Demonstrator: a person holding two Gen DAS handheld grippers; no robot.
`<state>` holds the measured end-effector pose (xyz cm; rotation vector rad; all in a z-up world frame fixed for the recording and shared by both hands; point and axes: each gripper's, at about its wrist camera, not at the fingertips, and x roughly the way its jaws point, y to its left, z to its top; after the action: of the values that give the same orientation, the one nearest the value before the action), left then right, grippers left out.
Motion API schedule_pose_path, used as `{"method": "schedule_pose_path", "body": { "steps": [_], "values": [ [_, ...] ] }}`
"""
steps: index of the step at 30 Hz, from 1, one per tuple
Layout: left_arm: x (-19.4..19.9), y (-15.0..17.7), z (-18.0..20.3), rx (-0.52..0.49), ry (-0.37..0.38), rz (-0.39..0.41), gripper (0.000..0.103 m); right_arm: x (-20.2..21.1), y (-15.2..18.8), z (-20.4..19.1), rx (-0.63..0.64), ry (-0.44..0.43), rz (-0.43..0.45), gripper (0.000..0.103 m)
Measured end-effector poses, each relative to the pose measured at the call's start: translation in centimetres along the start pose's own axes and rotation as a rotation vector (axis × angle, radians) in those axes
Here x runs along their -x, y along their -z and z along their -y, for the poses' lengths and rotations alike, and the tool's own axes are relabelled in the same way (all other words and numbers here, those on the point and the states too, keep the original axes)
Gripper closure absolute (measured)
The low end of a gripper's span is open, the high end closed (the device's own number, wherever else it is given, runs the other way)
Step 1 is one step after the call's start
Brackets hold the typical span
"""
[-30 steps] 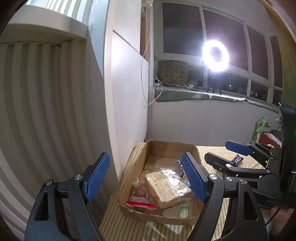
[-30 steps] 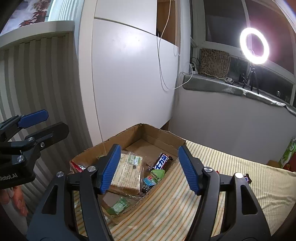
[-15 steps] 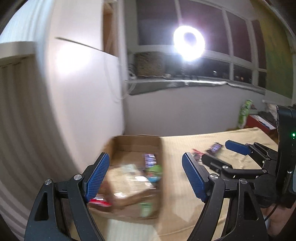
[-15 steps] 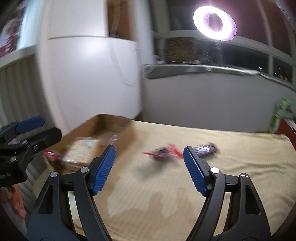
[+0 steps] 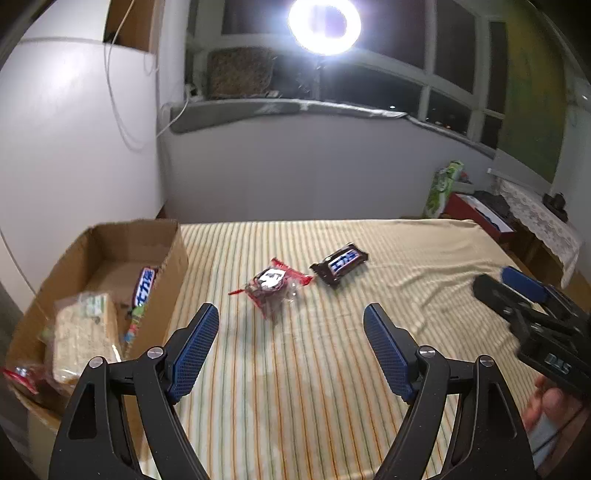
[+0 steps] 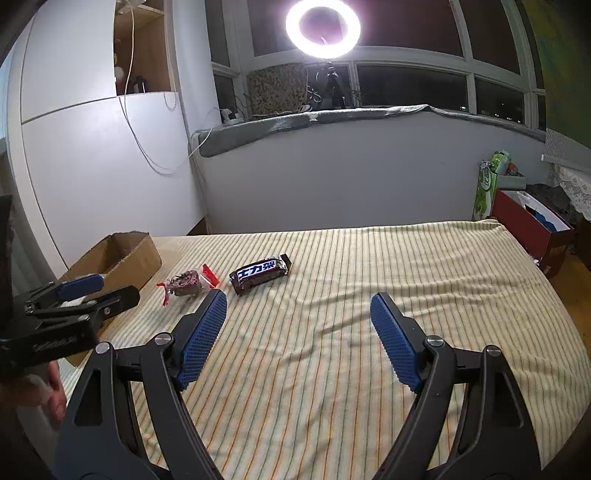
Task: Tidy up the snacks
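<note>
Left gripper (image 5: 291,347), black frame with blue textured pads, jaws spread wide, nothing between them; it hovers over the yellow striped cloth (image 5: 332,387) covering the work surface. Right gripper (image 6: 298,332), same build, jaws likewise wide apart and empty, also above the cloth. In the left wrist view the right gripper appears at the far right edge, held by a partly visible hand (image 5: 550,410); in the right wrist view the left gripper shows at the left edge, just in front of the box. Ahead of the left gripper, lying flat on the cloth: a clear-wrapped dark snack with red twisted ends (image 5: 272,288), and just beyond it to the right a dark brown chocolate bar with a blue-and-white label (image 5: 340,263); the two are near each other but apart. Both are outside the open brown cardboard box (image 5: 173,258), which sits at the left edge of the cloth. Inside the box: a pale cracker pack in clear wrap (image 5: 83,332), a second brown bar with a blue-and-white label (image 5: 144,286) leaning along the right wall, a small colourful wrapper below it, and a red-wrapped item at the near left corner, partly cut off. Background: bright ring light (image 6: 322,27) on a tripod at the windowsill, dark windows, white wall panel, green package (image 6: 487,188) beside a red box at right.
</note>
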<state>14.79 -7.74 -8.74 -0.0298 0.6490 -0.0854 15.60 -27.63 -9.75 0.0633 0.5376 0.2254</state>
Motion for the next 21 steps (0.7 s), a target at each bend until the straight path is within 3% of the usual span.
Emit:
{"method": "schedule_pose_path", "body": {
  "steps": [7, 12, 17, 21],
  "values": [
    [-2.6, -0.4, -0.3, 0.011, -0.046, -0.012, 0.022, -1.9, -0.2, -0.7, 0.044, 0.008, -0.047, 0.02],
    [-5.1, -1.0, -0.8, 0.04, -0.034, -0.045, 0.022, -4.7, -0.8, -1.3, 0.121, 0.015, -0.115, 0.011],
    [-7.9, -1.5, -1.2, 0.082, -0.006, -0.111, 0.022, -10.5, -2.4, -1.3, 0.147, -0.069, -0.244, 0.01],
    [-9.9, -1.5, -2.2, 0.125, -0.008, -0.146, 0.022, -15.0, -3.6, -0.5, 0.089, -0.143, -0.342, 0.01]
  ]
}}
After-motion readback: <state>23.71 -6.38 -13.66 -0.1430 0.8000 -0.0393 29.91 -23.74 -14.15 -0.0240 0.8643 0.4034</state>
